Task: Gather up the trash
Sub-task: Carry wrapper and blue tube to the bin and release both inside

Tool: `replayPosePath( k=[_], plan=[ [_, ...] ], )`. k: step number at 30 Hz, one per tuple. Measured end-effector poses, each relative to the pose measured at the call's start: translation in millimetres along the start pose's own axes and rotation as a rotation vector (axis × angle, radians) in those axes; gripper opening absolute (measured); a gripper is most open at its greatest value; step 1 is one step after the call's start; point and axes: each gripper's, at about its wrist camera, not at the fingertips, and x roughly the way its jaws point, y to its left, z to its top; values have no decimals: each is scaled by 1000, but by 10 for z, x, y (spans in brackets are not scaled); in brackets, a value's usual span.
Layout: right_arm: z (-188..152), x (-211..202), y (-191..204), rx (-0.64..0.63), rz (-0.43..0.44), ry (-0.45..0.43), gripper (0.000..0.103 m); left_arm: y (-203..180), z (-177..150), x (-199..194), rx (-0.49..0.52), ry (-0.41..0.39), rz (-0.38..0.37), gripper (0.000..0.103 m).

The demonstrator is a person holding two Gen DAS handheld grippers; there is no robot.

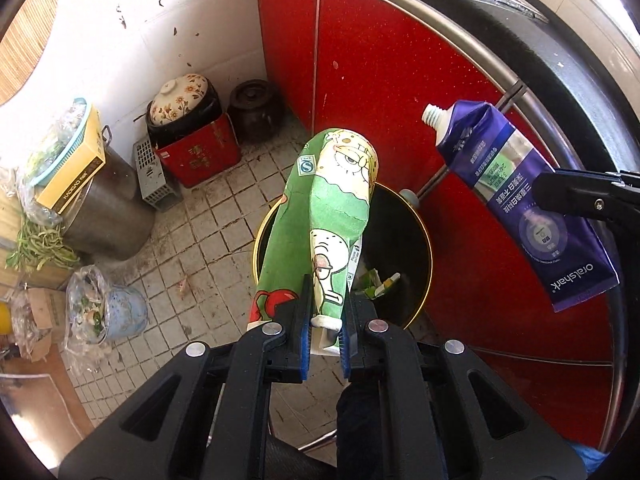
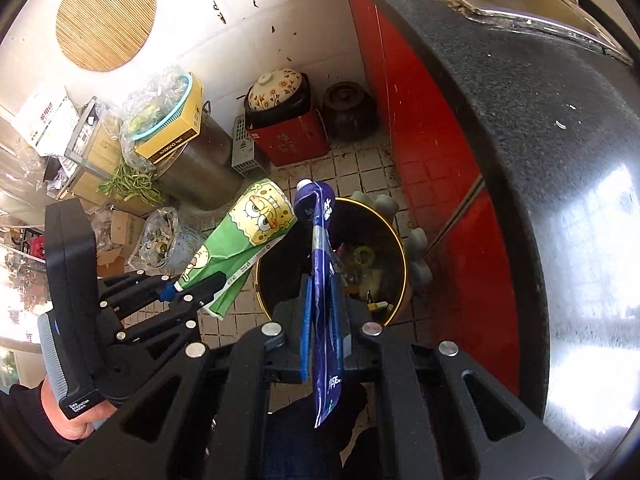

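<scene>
Two pieces of trash hang above the black bin, the green cartoon carton clamped in the left gripper and the purple toothpaste tube in the right gripper, so releasing off-centre could drop either beside the bin.

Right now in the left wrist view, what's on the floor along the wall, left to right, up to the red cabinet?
Steel pot topped with a yellow box → grey slotted plastic crate → red square tin carrying a flower-lidded crock → dark brown lidded clay jar → red cabinet front.
</scene>
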Motion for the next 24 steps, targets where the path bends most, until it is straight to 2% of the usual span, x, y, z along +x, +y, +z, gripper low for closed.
replayPosePath(
  k=[7,9,10,11,12,13,19,21,23,24],
  plan=[
    [64,35,29,-10,-10,-1,10,25,56,98,10,12,-22,11],
    [68,53,46,-18,-27,9,12,30,74,116,15,22,-13,19],
    [82,63,57,-19,-33,15,24,36,82,128,16,27,-10,40],
    [91,52,65,-17,-32,10,54,42,79,124,11,24,5,67],
    [91,15,71,-16,-33,-11,68,47,85,111,7,13,4,71],
    [83,-23,74,-18,-28,-30,77,51,80,87,6,0,-9,72],
    [70,-162,45,-14,-13,-41,77,11,25,-36,40,-10,6,84],
    [44,-284,11,-7,-11,-56,77,-14,21,-143,49,-22,8,85],
    [-6,-458,-50,8,-8,-78,78,-38,38,-265,43,-36,12,92],
    [-40,-568,-91,19,-13,-90,78,-50,53,-319,40,-43,18,92]
  ],
)
